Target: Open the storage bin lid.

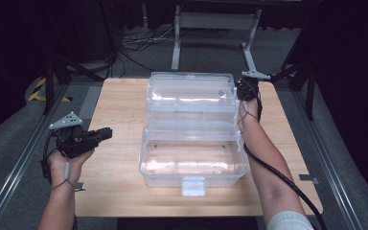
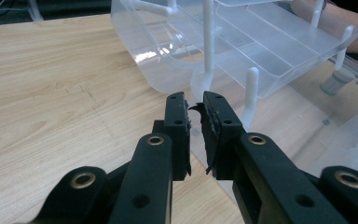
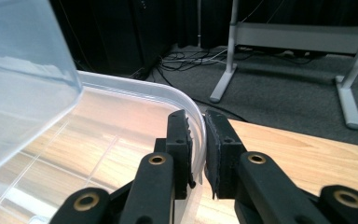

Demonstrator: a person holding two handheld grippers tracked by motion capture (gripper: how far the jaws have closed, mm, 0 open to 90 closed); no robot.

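A clear plastic toolbox (image 1: pixel 194 176) stands open in the middle of the wooden table, with its lid (image 1: pixel 191 93) swung back and an inner tray (image 1: pixel 191 123) lifted between them. My right gripper (image 1: pixel 240 91) is at the lid's far right corner. In the right gripper view it (image 3: pixel 196 120) is shut on the lid's curved rim (image 3: pixel 168 93). My left gripper (image 1: pixel 108 132) hovers left of the box, pointing at it. Its jaws (image 2: pixel 196 105) are nearly together with nothing between them, a little short of the tray (image 2: pixel 261 42) and its white support arms (image 2: pixel 208 42).
A white latch (image 1: pixel 193 186) hangs at the box's front. The right forearm (image 1: pixel 263 153) and its cable run along the box's right side. Bare table (image 1: pixel 117 96) lies left of the box. A metal frame (image 1: pixel 215 28) and floor cables (image 1: pixel 139 40) sit beyond the far edge.
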